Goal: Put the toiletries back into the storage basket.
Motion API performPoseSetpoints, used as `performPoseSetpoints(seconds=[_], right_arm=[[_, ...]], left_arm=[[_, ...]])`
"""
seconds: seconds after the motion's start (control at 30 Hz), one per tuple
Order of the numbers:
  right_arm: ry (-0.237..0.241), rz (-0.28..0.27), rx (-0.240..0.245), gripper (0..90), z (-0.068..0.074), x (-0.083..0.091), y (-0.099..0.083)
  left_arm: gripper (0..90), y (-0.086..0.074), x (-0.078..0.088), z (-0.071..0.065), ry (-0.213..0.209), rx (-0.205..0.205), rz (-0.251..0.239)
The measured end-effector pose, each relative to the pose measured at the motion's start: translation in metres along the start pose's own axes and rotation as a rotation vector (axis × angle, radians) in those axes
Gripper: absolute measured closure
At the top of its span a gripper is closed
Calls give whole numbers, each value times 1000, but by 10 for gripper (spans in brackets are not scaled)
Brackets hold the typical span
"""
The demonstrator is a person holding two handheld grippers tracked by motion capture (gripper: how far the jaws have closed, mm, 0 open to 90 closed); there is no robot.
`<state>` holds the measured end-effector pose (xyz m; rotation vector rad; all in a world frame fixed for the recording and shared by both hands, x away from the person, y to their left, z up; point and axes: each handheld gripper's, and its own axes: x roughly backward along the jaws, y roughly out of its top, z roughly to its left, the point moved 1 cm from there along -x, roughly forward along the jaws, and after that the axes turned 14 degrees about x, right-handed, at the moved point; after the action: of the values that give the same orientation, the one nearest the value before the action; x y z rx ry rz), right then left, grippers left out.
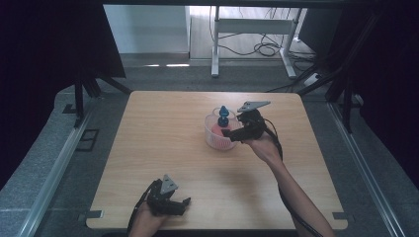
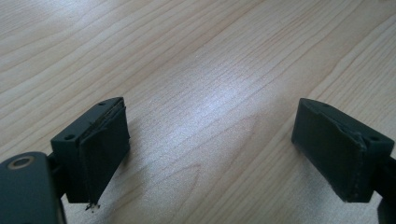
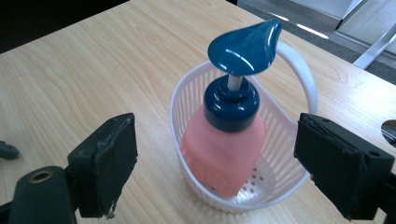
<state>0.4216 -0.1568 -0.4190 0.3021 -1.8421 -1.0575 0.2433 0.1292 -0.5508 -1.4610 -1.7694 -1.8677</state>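
Light wooden table (image 1: 168, 148), beyond its far edge a white desk frame (image 1: 252, 29), tangled cables (image 1: 264, 48) lay beside that frame on grey floor (image 1: 163, 74)

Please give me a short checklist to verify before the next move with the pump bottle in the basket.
1. Pump bottle sits inside the white basket: ok.
2. Bottle upright: not ok, it leans.
3. Right gripper open, pads off the bottle: ok.
4. Basket stands fully on the table, away from the edges: ok.
5. Left gripper open, nothing between its jaws: ok.
6. Pump cap screwed tight: cannot tell.
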Motion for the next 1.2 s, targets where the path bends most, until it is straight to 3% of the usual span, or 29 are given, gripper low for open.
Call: performPoseSetpoints(seconds=[1.2], right_arm=[[-18, 9, 15, 42, 15, 30, -32]], left_arm=[[109, 0, 0, -1, 3, 5, 0]])
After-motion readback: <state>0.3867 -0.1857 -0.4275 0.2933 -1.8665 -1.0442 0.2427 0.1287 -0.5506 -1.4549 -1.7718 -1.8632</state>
